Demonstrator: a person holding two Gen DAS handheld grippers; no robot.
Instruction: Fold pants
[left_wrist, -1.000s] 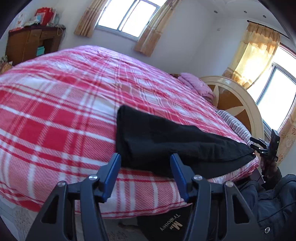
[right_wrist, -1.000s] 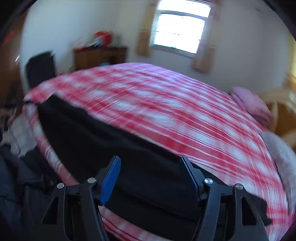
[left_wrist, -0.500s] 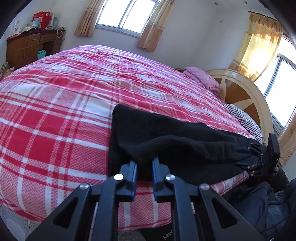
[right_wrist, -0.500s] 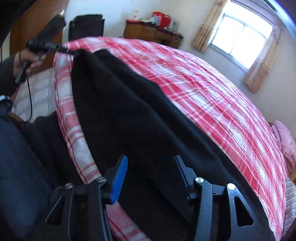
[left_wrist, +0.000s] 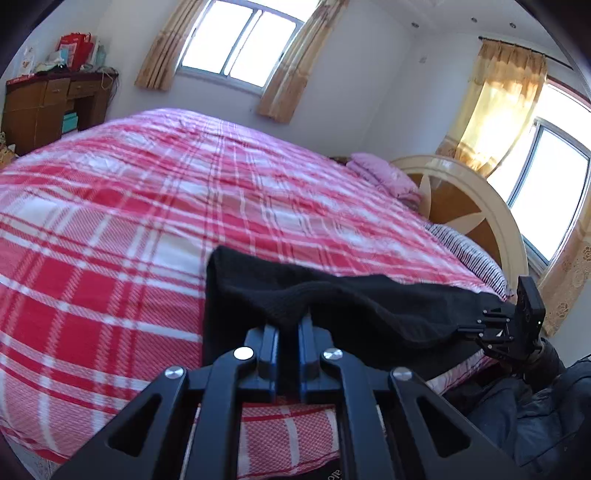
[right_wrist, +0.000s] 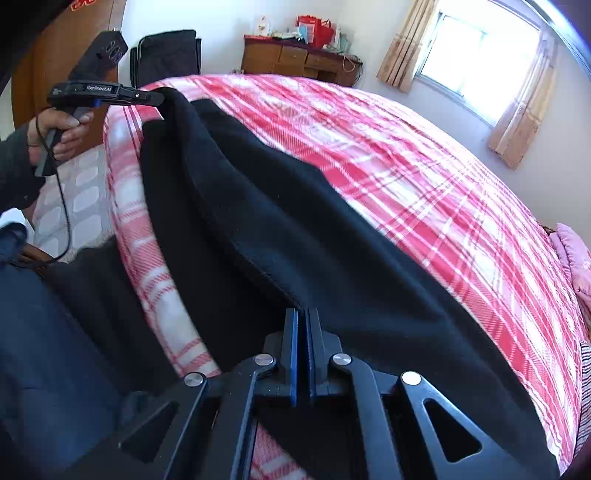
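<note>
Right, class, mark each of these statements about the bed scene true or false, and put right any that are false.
1. The black pants lie along the near edge of the red plaid bedspread. True.
2. The left gripper has its jaws wide open above the fabric. False: they are shut on the pants.
3. The right gripper is shut on the pants. True.
4. The pink pillow lies on top of the pants. False: it lies far off, by the headboard.
5. The pants hang wholly in the air. False: most of them rests on the bed.
</note>
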